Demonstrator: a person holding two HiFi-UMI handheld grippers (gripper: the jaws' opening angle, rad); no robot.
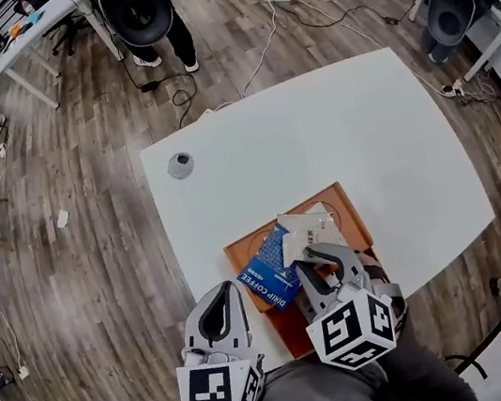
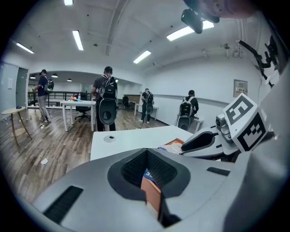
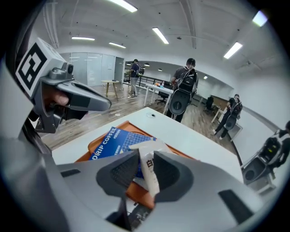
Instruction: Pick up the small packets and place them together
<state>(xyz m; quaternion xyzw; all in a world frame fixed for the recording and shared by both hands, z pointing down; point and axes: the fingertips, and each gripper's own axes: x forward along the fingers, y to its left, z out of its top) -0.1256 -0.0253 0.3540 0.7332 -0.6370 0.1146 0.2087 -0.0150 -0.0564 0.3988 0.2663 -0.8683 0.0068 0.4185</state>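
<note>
1. The right gripper hangs over the flat orange-brown tray on the white table. Its jaws are a little apart.
2. A small white paper packet stands on edge between those jaws. It leans on one pad, with a sliver of daylight at the other. It looks loose rather than pinched, though the wide lens makes that hard to be sure of.
3. Below it lies the flat blue drip-coffee packet, with more pale packets beside it on the tray. That is the gathering spot.
4. The left gripper waits just beside the tray's near corner, with its jaws closed together and nothing in them.
5. The step in hand, as I read it, is to let the white packet go onto the pile.
   - Bring its lower edge right onto the blue packet before widening the jaws further, so it tips flat instead of sliding off the rim.
   - Draw straight back along the jaws, since a sideways pull could drag the thin paper along.
   - Keep the left gripper clear of the pile.
</note>
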